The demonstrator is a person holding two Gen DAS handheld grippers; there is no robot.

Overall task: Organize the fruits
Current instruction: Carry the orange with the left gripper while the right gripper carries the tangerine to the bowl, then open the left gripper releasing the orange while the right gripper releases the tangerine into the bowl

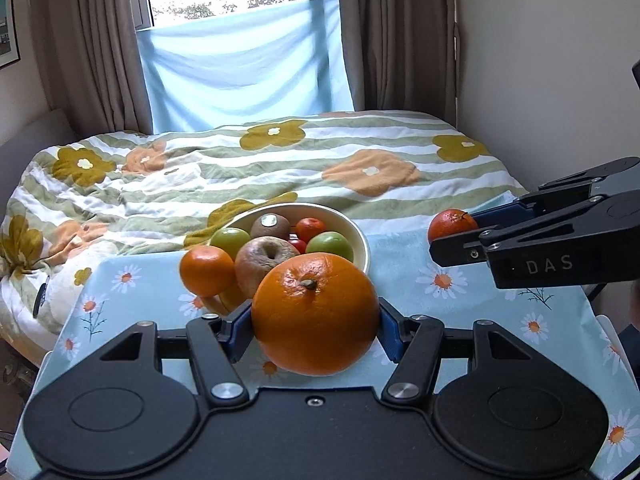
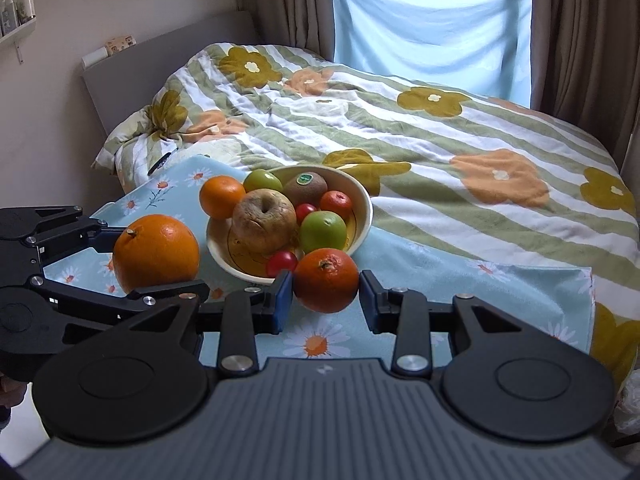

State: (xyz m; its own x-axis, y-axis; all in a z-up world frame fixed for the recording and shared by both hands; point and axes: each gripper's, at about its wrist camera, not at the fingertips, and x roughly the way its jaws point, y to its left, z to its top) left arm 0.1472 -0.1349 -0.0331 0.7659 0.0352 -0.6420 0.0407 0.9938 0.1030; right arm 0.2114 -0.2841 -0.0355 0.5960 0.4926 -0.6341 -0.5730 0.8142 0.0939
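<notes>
The left gripper (image 1: 316,326) is clenched on a big orange (image 1: 316,314), its blue pads (image 1: 239,330) pressing both sides, stem end up. In the right wrist view that same orange (image 2: 156,254) hangs clear of the cloth, just left of the bowl (image 2: 360,216).

The right gripper (image 2: 326,298) grasps a smaller, redder tangerine (image 2: 327,280) between its pads (image 2: 282,300) — also held off the surface, just in front of the bowl's near rim. From the left wrist camera this tangerine (image 1: 452,225) shows near the table's far right edge, at the tip of the right gripper (image 1: 460,232).

The cream bowl sits near the far edge of the table (image 1: 420,360), which wears a light blue daisy cloth, hard against the bed (image 1: 280,168). It is heaped: a wrinkled apple (image 2: 264,220) at the centre, a kiwi (image 2: 306,186) with a sticker behind it, two green apples (image 2: 323,231), a small orange (image 2: 222,197) perched on the left rim, a little tangerine at the back and two cherry tomatoes (image 2: 282,262) low in front. Bananas (image 1: 224,300) poke out under the left rim.
</notes>
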